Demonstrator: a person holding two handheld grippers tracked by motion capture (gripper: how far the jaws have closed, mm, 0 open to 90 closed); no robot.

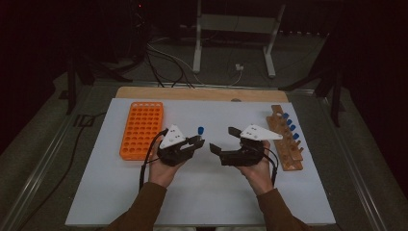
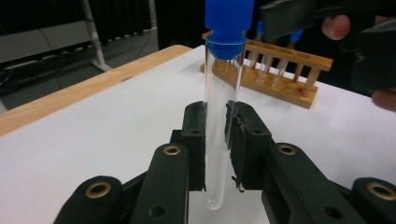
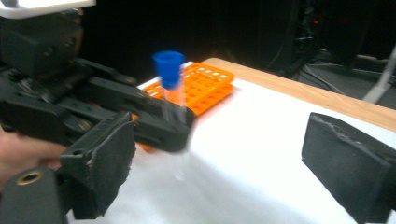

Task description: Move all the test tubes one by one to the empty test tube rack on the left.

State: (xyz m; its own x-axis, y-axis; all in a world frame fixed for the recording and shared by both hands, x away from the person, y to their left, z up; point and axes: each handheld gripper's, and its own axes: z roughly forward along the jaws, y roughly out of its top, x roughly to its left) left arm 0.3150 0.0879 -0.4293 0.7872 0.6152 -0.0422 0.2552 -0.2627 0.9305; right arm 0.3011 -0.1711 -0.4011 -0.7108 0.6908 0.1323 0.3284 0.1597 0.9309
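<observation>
Plastic rack (image 1: 142,130) left on table (image 1: 202,192), wooden rack (image 1: 286,139) right, tube (image 1: 200,131) btwn.

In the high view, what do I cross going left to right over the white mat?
Orange plastic tube rack → left hand-held gripper → blue-capped clear test tube → right hand-held gripper → wooden tube rack.

Clear glass test tube (image 2: 218,140), blue cap, upright, clamped mid-length in left tool (image 2: 215,144), above white tabletop.

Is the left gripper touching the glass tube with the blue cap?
Touching. In the left gripper view, the left gripper has its jaws shut on the tube, with both pads pressed against the glass and no gap either side.
</observation>
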